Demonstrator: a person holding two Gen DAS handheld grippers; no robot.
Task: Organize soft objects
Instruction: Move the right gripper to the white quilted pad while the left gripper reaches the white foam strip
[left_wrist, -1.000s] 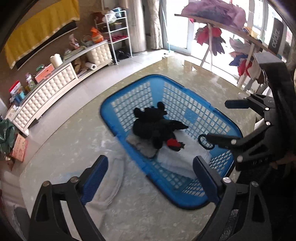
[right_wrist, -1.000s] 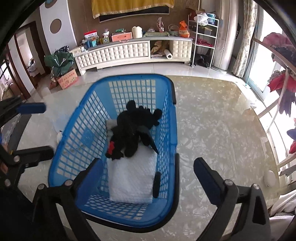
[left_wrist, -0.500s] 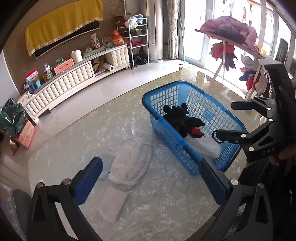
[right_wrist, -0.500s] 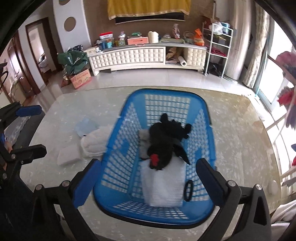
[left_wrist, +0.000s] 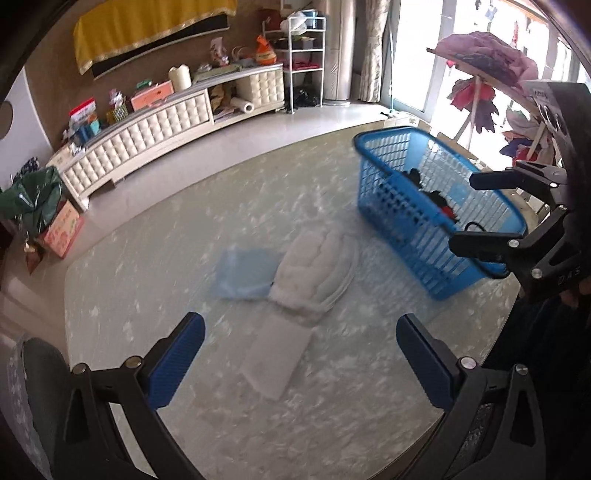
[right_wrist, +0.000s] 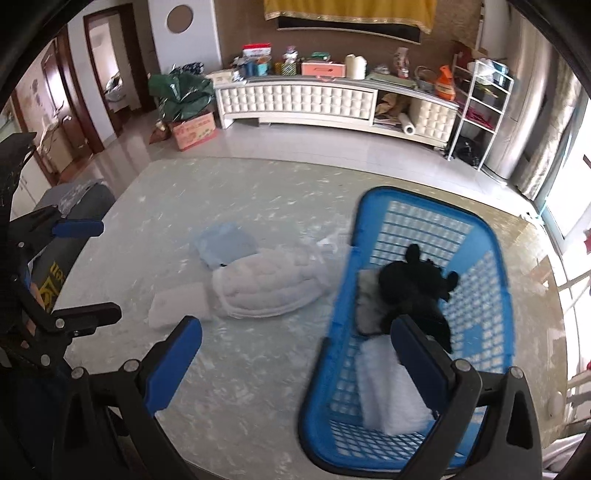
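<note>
Soft black plush toy (right_wrist: 413, 284) and white towel (right_wrist: 391, 391) already lie in the blue basket (right_wrist: 495, 258); quilted pad (left_wrist: 317, 273), blue cloth (left_wrist: 245, 271) and folded white cloth (left_wrist: 277, 354) remain on the table; both grippers (left_wrist: 299, 354) (right_wrist: 295, 358) gape wide, empty.

My left gripper (left_wrist: 300, 356): black angular frame, blue ribbed finger pads (left_wrist: 176, 359), silver screws at the joints. Right gripper (right_wrist: 295, 363): same build, blue pads, silver screws; its side shows embossed lettering, too blurred to read reliably.
</note>
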